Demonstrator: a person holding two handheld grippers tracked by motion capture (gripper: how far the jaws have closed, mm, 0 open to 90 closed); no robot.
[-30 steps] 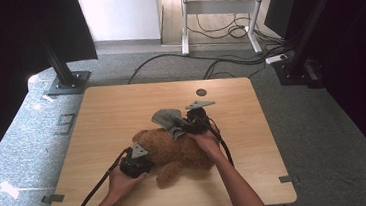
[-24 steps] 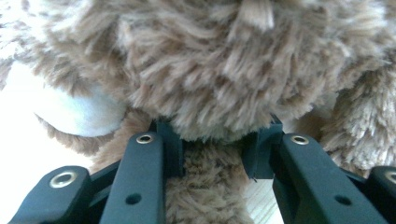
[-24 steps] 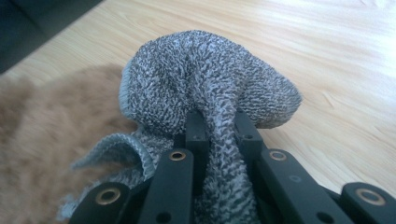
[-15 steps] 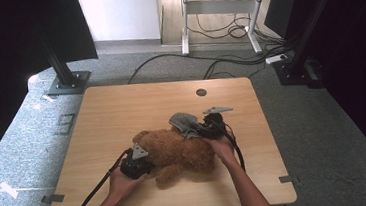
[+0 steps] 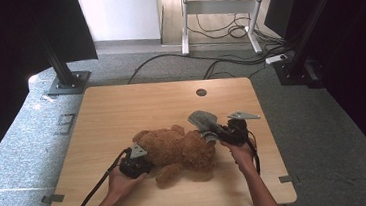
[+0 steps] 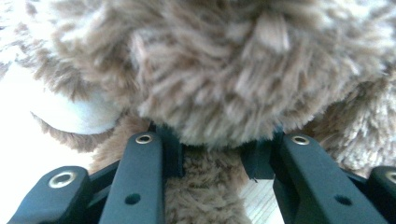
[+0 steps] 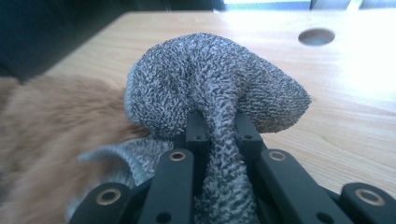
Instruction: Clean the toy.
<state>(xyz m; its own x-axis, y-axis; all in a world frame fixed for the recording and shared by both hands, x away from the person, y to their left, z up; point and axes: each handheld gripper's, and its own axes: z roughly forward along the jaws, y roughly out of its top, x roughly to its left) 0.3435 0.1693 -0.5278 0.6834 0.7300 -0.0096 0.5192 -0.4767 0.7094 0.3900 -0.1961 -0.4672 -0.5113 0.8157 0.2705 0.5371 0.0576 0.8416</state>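
Teddy bear (image 5: 177, 149), brown plush, lies on its side in the lower middle of the high view, on the wooden table (image 5: 121, 108). Left gripper (image 5: 141, 163) sits at the bear's left end; in the left gripper view its jaws are closed on a roll of fur (image 6: 210, 121), pads sunk into the pile. Right gripper (image 5: 213, 133), right of centre in the high view, has its jaws pinched tight on a grey knitted cap (image 7: 210, 88), which bunches above the jaws and lies partly on the table, partly against the bear's head end. The step in hand appears to be working the cap at the bear's head; whether on or off cannot be told. To do it well, the left grip should hold the body firm as an anchor. The right pull should run along the table, away from the bear, slow and even. Risk noted: the pinch takes a narrow fold only, so the knit may stretch or slip free.
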